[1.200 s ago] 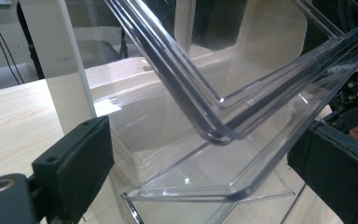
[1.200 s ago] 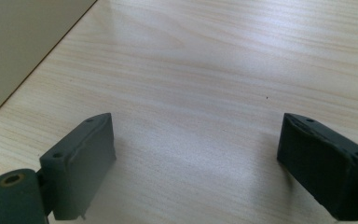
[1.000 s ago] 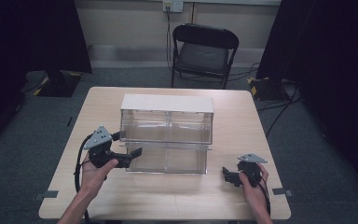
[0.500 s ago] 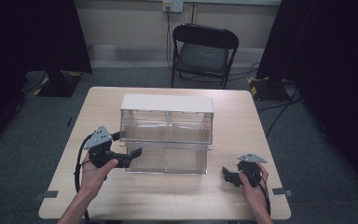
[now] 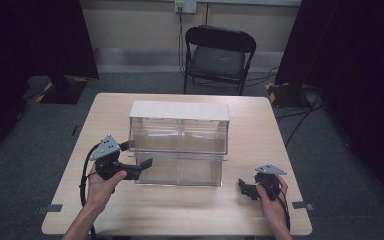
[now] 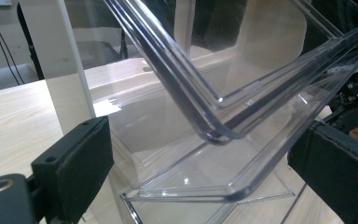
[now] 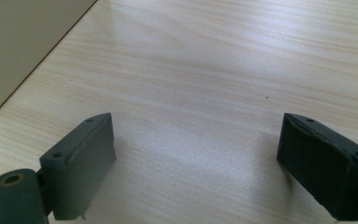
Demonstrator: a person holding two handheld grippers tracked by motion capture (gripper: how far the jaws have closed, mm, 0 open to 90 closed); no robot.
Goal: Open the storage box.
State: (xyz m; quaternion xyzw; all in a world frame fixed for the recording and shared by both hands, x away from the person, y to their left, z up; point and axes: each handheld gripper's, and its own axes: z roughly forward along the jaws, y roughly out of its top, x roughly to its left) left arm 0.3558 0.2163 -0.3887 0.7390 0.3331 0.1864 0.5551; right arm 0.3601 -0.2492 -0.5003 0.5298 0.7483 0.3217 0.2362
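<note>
Left tongs (image 5: 141, 167), spread, straddle the clear drawer (image 5: 180, 169) of the cabinet (image 5: 179, 111). Right tongs (image 5: 243, 187), spread, hover over bare tabletop (image 5: 180, 215).

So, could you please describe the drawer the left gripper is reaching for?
On the light wooden table stands a clear plastic drawer cabinet with a white top. The lower transparent drawer juts toward the person, beside the left gripper; the upper one sits flush.

We see bare forearms, no sleeves, left tool (image 5: 142, 167) and right tool (image 5: 243, 186) black, grey three-cornered top plates, black trailing cables, blocky jaw pads with screw holes
</note>
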